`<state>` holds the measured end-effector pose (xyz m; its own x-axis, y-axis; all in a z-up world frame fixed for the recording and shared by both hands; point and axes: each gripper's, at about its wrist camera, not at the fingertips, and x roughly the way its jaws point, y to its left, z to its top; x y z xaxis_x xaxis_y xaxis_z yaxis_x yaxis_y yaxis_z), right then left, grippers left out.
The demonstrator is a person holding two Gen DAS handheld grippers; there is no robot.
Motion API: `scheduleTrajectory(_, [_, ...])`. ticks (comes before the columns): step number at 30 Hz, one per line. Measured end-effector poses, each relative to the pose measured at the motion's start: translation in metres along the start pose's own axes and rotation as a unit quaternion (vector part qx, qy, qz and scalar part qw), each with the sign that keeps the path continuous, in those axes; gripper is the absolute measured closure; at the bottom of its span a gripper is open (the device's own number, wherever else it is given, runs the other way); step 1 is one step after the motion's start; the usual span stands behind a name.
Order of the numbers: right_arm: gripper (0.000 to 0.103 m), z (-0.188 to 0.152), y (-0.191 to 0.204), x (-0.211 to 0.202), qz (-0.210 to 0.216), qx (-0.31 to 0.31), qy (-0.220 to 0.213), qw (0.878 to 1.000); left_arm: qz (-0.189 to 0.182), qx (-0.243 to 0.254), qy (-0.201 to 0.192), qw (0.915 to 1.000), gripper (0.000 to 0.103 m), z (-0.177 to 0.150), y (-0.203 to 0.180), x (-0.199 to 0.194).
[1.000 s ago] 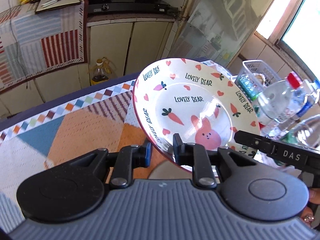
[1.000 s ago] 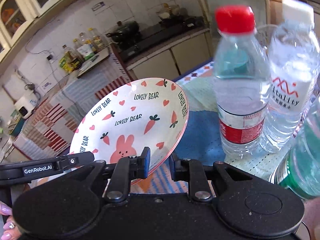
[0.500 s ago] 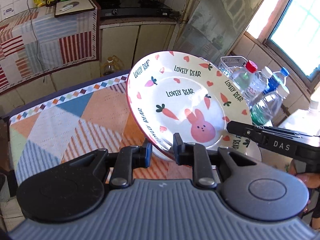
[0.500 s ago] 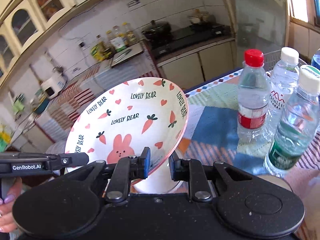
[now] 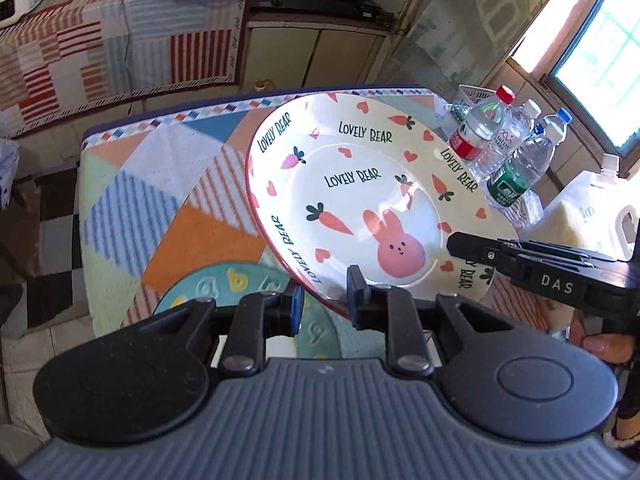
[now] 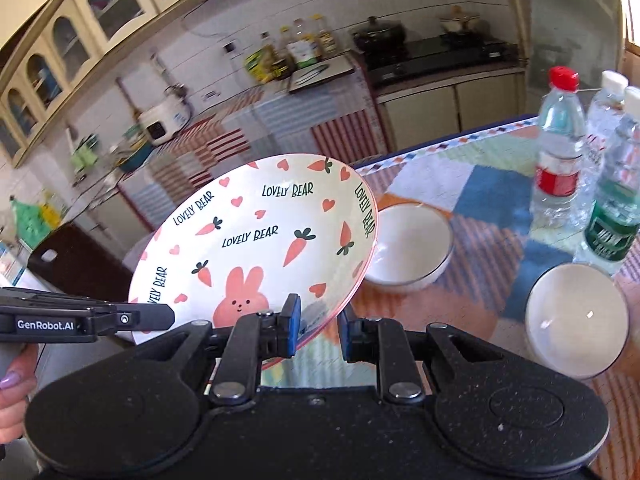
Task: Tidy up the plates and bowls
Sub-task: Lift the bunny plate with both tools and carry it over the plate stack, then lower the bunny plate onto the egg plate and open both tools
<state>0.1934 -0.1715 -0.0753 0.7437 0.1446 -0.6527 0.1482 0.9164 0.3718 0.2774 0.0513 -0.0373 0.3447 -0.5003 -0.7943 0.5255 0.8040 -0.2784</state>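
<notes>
While the cream plate (image 5: 360, 200) printed with carrots, hearts, a pink rabbit and the words LOVELY BEAR hangs tilted in the air above the table (image 5: 132, 200), both tools pinch its near rim. The left gripper (image 5: 325, 304) is clamped on the plate's lower edge, one finger under the red-rimmed underside and the other over the printed face. The right gripper (image 6: 318, 328) grips the same plate at another point of its rim, its blue-padded fingers (image 6: 294, 316) closed against the edge, and it shows in the left wrist view as a black arm marked DAS reaching in from the right. The plate leans with its far edge raised, touching nothing on the patchwork cloth below.

Beneath it a teal round plate (image 5: 208, 292) with yellow figures lies flat on the table, partly hidden by the left gripper. In the right wrist view two white bowls stand on the cloth: one white bowl (image 6: 412, 252) just behind the lifted plate's right edge, and a second white bowl (image 6: 576, 320) nearer, to the right. Water bottles (image 6: 560, 148) stand grouped at the far right side of the table, one with a red cap, well apart from the plate
</notes>
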Motion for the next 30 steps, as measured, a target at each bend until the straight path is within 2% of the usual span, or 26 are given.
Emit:
scheduleTrajectory(7, [0.079, -0.029, 0.024, 0.005, 0.016, -0.010, 0.024, 1.000, 0.014, -0.027, 0.016, 0.9994, 0.083, -0.036, 0.022, -0.012])
scheduleTrajectory(16, [0.079, -0.061, 0.034, 0.034, 0.037, -0.028, 0.068, 0.997, 0.017, -0.063, 0.049, 0.9967, 0.083, -0.074, 0.055, 0.003])
scheduleTrajectory(30, [0.079, -0.079, 0.043, 0.067, 0.045, -0.039, 0.129, 0.990, 0.024, -0.099, 0.089, 0.9907, 0.083, -0.103, 0.086, 0.026])
